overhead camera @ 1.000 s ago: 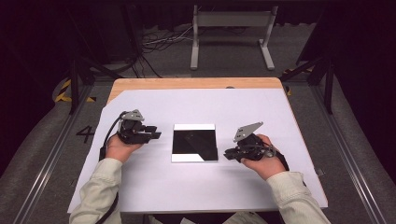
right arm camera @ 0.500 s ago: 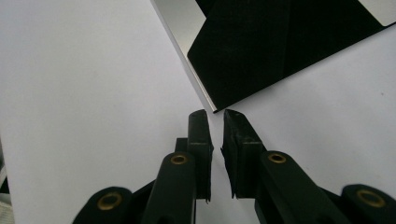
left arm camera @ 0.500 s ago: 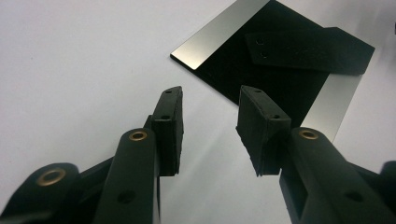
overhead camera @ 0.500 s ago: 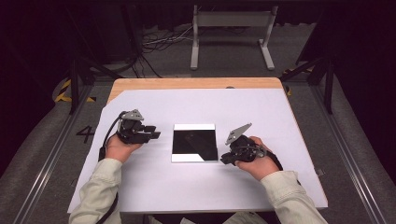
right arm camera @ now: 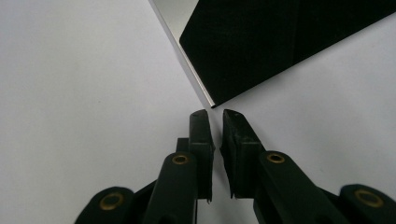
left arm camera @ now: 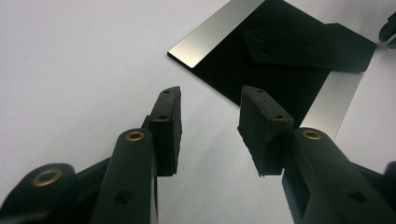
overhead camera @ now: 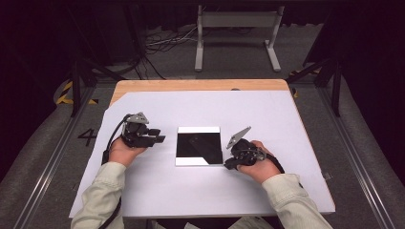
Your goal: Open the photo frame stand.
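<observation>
Item 1, table [overhead camera: 200, 85]: wooden top, almost wholly covered by a white sheet [overhead camera: 286, 114] that gives a plain, matte work surface. Item 2, mirror plate [overhead camera: 199, 145]: a square, dark-reflecting panel with bright strips along two edges, lying flat at the middle of the sheet; all places below are given from it. It lies free, touched by neither tool, so both hands can come at it from opposite sides. Item 3, left gripper [overhead camera: 157, 139]: on the sheet near the plate's left edge, resting in the person's left hand, its jaws pointing toward the plate; in the left gripper view [left arm camera: 212, 133] they stand wide apart with nothing between them and have just been opening, by appearance made ready for an edge. Item 4, right gripper [overhead camera: 230, 164]: just beside the plate's near right corner, tilted down onto the sheet; in the right gripper view [right arm camera: 215, 126] the jaws stand nearly together with a narrow slot left, empty, and the corner lies just ahead of their tips, probably to pinch or lift that thin edge.
</observation>
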A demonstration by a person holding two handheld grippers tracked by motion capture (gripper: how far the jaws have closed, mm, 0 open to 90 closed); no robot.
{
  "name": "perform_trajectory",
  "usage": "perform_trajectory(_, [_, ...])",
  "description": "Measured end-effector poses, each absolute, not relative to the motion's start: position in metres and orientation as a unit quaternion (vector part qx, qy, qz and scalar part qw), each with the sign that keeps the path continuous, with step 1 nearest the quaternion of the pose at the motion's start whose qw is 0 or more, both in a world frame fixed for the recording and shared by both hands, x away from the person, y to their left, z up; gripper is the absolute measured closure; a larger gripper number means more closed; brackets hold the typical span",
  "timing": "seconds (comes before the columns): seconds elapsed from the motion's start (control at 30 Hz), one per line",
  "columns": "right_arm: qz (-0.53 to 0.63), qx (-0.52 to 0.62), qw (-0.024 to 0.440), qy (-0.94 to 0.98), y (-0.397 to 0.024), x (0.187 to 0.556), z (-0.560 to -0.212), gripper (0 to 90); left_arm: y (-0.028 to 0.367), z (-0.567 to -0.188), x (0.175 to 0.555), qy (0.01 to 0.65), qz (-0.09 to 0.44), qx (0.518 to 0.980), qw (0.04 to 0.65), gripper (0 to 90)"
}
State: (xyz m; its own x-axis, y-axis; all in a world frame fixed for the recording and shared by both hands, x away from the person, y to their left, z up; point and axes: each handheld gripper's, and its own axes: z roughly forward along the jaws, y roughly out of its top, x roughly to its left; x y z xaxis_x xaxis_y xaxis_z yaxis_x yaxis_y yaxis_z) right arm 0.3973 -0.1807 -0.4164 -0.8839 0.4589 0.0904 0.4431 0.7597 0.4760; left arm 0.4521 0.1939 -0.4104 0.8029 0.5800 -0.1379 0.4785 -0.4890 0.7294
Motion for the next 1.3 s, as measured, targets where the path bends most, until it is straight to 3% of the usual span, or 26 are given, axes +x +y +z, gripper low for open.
perform_trajectory(0.7, [0.211, 0.246, 0.012, 0.946, -0.167, 0.404, -0.417, 87.7, 0.192, -0.411, 0.452, 0.306, 0.065, 0.862, 0.400, 59.0])
perform_trajectory(1.3, [0.243, 0.246, 0.022, 0.938, -0.173, 0.400, -0.412, 89.8, 0.194, -0.412, 0.450, 0.311, 0.065, 0.860, 0.400, 58.4])
